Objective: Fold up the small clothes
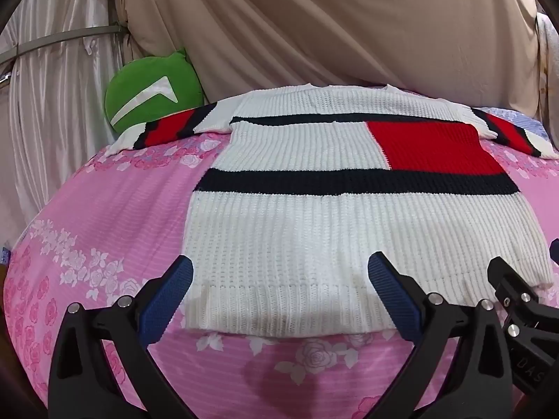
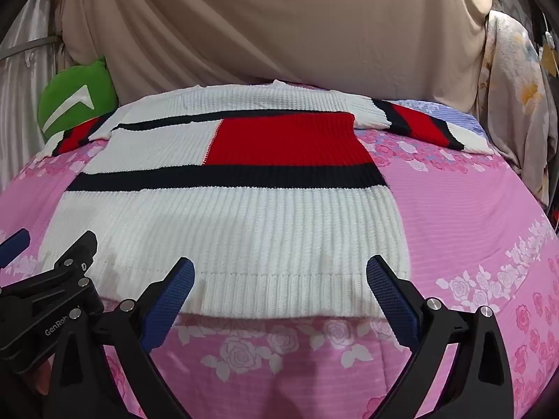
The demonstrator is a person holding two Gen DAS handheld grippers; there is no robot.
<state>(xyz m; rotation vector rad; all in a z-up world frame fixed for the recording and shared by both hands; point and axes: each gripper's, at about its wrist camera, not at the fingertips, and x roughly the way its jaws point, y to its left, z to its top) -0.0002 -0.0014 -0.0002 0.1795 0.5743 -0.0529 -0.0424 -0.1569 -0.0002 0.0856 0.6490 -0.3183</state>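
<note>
A green pillow (image 1: 153,92) sits at the far left, by the curtain (image 1: 314,24). The white, red and black sweater (image 1: 314,216) lies flat in the middle of the pink flowery bed (image 1: 104,209), sleeves spread out to both sides. The left claw (image 1: 279,291) and the right claw (image 2: 279,291) are both wide open near its bottom edge, holding nothing.

Each camera sits on its own gripper, low and close over the near hem of the sweater (image 1: 297,230), looking forward and somewhat down across the pink bedsheet (image 1: 104,209) toward the beige curtain (image 1: 332,24). They stand side by side — both share the sweater, the green cushion (image 2: 75,96) and the curtain.
</note>
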